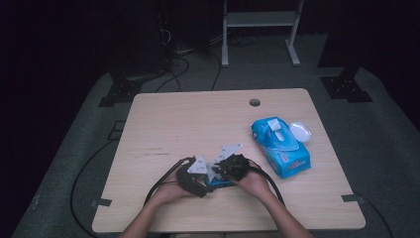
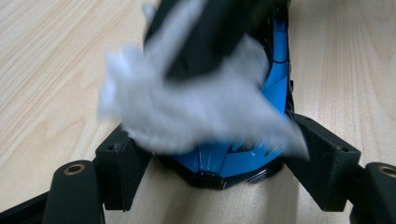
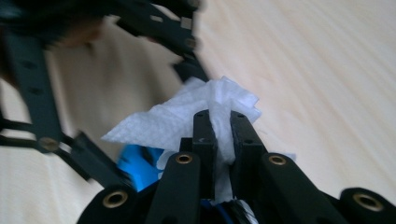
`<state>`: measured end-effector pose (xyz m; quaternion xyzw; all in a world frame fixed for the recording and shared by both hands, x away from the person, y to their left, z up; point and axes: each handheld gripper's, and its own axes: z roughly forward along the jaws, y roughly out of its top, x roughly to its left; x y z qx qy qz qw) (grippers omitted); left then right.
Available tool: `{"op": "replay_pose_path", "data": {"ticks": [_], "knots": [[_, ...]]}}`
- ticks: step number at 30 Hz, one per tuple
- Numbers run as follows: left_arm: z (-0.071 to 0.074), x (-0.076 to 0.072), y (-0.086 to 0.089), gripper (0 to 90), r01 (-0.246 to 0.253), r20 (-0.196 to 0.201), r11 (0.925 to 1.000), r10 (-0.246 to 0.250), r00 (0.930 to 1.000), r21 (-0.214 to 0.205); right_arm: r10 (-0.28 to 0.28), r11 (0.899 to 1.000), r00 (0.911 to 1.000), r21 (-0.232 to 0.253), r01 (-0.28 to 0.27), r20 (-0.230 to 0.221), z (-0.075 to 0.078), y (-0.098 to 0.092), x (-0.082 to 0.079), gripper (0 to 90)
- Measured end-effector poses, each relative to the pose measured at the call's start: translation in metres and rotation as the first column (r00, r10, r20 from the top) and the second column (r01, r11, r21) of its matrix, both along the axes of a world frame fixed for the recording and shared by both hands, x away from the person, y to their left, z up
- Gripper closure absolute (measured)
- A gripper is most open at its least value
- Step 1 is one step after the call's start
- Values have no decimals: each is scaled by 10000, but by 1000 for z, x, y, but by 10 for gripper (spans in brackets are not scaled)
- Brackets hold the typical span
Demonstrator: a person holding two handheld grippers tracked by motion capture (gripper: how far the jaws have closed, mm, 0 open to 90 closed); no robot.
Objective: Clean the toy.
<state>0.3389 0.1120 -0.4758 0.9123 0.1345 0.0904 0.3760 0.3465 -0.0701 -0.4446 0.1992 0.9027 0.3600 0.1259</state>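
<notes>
Blue and black glossy plastic toy car (image 2: 233, 158) lies on the pale wooden table (image 1: 188, 124) near its front edge, clamped between the two black jaws of the left gripper (image 2: 219, 163), which press on its flanks. White crumpled wipe (image 3: 187, 121) lies draped over the top of the car; the right gripper (image 3: 223, 135) has its jaws clenched tight on a fold of this wipe and holds it down on the car's body. From above, both grippers (image 1: 198, 173) (image 1: 233, 166) meet over the car, touching or nearly so, with the person's hands (image 1: 168, 191) behind them and black cables (image 1: 163, 178) looping back off the table edge.

Farther right on the table, well apart from the hands, rests a blue soft pack of wet wipes (image 1: 280, 146) with its white lid flap open, and a clear plastic lid (image 1: 300, 131) lies just beside it. A round cable hole (image 1: 254, 102) sits near the far edge. Grey carpet (image 1: 376, 148) surrounds the table, and a white metal frame (image 1: 260, 29) stands in the dark room beyond.

The left gripper view shows the car's pointed blue nose and the wipe blurred; the right gripper view shows the wipe's quilted texture sharply
</notes>
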Motion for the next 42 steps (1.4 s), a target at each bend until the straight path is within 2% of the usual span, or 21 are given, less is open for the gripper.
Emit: {"op": "replay_pose_path", "data": {"ticks": [4,7,9,13,16,22,27,31,35,37,42], "knots": [[-1,0,1,254,-32,1,10000,32,10000,-62,539,9985,9985,143,-537,-100,-5,11,-3,821],[0,0,0,254,9,-9,10000,-9,10000,-31,467,9981,9975,423,-445,-539,-5,9,-2,821],[-1,0,1,254,14,-45,10000,-14,10000,-74,856,9949,9931,606,-809,-799,-7,13,-5,820],[0,0,1,254,49,-5,10000,-49,10000,8,1413,9899,9894,-53,-1416,-348,-7,25,-12,820],[0,0,0,254,-7,5,10000,7,10000,-19,1108,9938,9932,-37,-1111,-363,-4,18,-9,821],[0,0,0,254,-7,43,10000,7,10000,0,-19,9999,10000,-101,20,90,3,-8,3,822],[0,0,1,254,-22,11,10000,22,10000,-15,-396,9992,9992,64,396,-76,3,-17,8,822],[0,0,0,254,-9,30,10000,10,10000,-6,-214,9995,9998,-246,215,53,6,-13,7,794],[0,0,1,254,16,43,10000,-16,10000,-15,-49,10000,9993,-70,46,-364,14,-17,5,667],[0,0,1,254,29,47,10000,-29,10000,11,74,9999,9974,108,-66,-719,15,-18,5,609],[0,0,0,254,-21,19,10000,21,10000,-25,322,9994,9978,-63,-326,-580,8,-4,3,532]]}}
